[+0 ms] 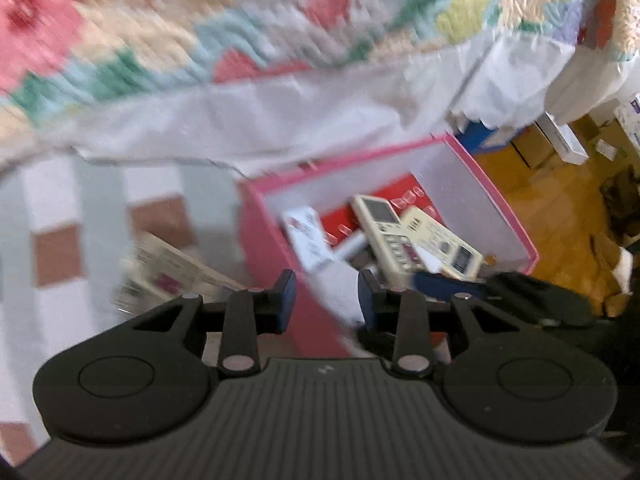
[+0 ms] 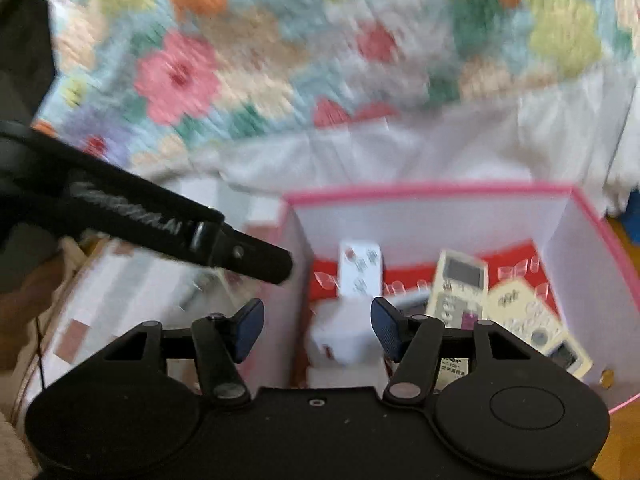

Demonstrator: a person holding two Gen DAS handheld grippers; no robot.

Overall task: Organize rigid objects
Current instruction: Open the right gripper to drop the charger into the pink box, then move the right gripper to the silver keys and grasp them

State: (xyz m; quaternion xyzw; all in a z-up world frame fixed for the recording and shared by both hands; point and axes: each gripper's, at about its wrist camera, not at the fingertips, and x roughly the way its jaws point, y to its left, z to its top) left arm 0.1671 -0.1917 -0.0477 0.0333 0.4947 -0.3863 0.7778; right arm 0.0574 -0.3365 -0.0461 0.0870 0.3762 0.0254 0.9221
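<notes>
Flowered quilt [image 1: 160,40] over a white sheet [image 1: 280,112] fills the background; checked flooring [image 1: 56,256] lies below, wooden floor [image 1: 560,208] at the right edge.

Pink box [image 1: 272,264], white inside, standing on the floor beside the sheet. Contents, resting on a red sheet [image 2: 516,256] lining the bottom:
- two cream remote controls [image 1: 384,228] (side by side, screens visible), toward the right wall;
- one white remote [image 2: 358,272], leaning near the left wall;
- a white boxy item [image 2: 344,340] at the near wall, too blurred to identify.

Booklet [image 1: 168,276], outside the box, on the flooring by its left wall.

Left gripper [image 1: 326,300]: jaws apart over the box's near-left corner, nothing clamped.

Right gripper [image 2: 318,330]: jaws wider, empty, above the near wall.
</notes>
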